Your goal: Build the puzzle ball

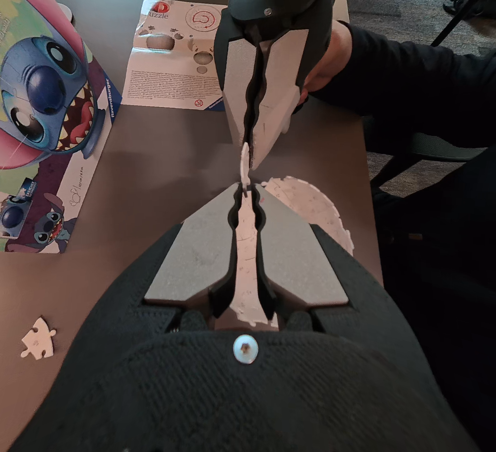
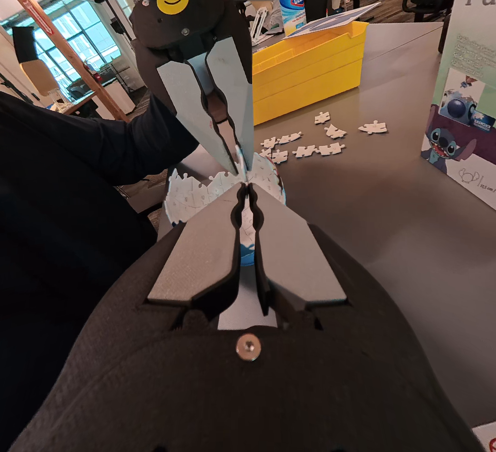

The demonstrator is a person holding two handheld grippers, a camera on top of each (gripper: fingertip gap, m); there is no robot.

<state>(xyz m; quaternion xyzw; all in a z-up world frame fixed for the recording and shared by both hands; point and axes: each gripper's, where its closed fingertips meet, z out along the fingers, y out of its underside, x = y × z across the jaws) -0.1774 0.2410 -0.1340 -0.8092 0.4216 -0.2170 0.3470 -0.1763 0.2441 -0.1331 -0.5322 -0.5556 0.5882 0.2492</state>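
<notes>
The half-built puzzle ball [image 1: 303, 203] is an open shell, white inside and blue outside [image 2: 248, 251]. My left gripper [image 1: 245, 190] is shut on the shell's rim and holds it above the table. It also shows in the right wrist view [image 2: 241, 170], coming from above. My right gripper [image 2: 246, 186] is shut on a white puzzle piece [image 1: 244, 165] held edge-on. It holds the piece's lower end against the shell's rim, right at the left gripper's tips. In the left wrist view the right gripper [image 1: 251, 164] comes down from above.
Several loose white pieces [image 2: 306, 150] lie on the grey table, and one lies near me [image 1: 39, 338]. The puzzle box [image 1: 48, 106] stands at the left. An instruction sheet [image 1: 171, 63] lies behind. A yellow bin [image 2: 308, 74] stands farther back. A person's dark sleeve [image 1: 402, 76] is at the right. Both grippers' tips are close together, under 4 cm apart.
</notes>
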